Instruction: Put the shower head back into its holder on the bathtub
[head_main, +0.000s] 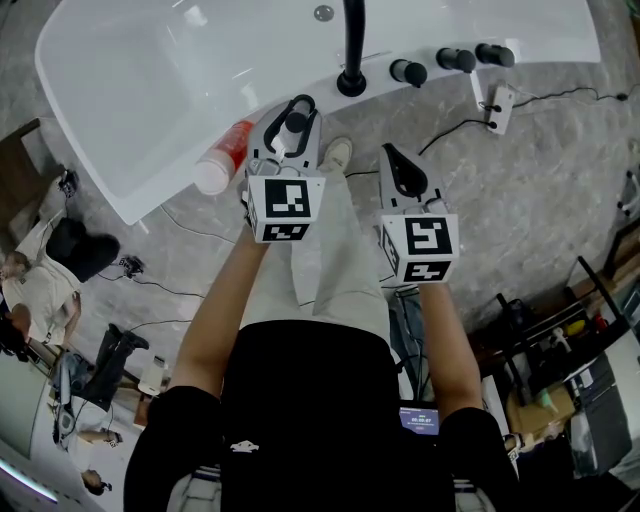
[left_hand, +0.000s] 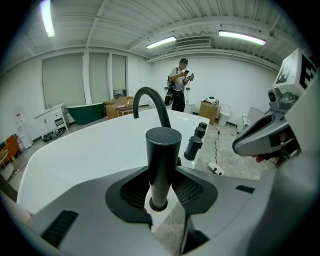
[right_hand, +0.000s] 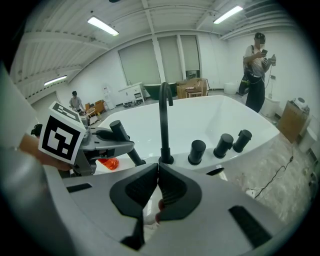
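The shower head (left_hand: 163, 155) is a plain, matte black cylinder with a flat round top and straight sides, and its lowest stretch reads paler where the light catches it. It stands between the jaws of the left tool (head_main: 290, 110), whose ribbed pads close against it from both sides, so this tool is gripping it. Its lower end is down at a dark ring on the white bathtub (head_main: 150, 100), on the rim at the edge nearest the person. From the right gripper view the cylinder leans, with its top tilted away from the black arched spout (head_main: 352, 50) and its foot close beside the spout's base.

Along the same rim, past the spout, stand three short black knobs (head_main: 456, 60) in a row. An orange and white bottle (head_main: 222, 158) lies on the rim on the shower head's other side.

The right tool (right_hand: 157, 170) hangs beside the left one, its jaws closed together on nothing.
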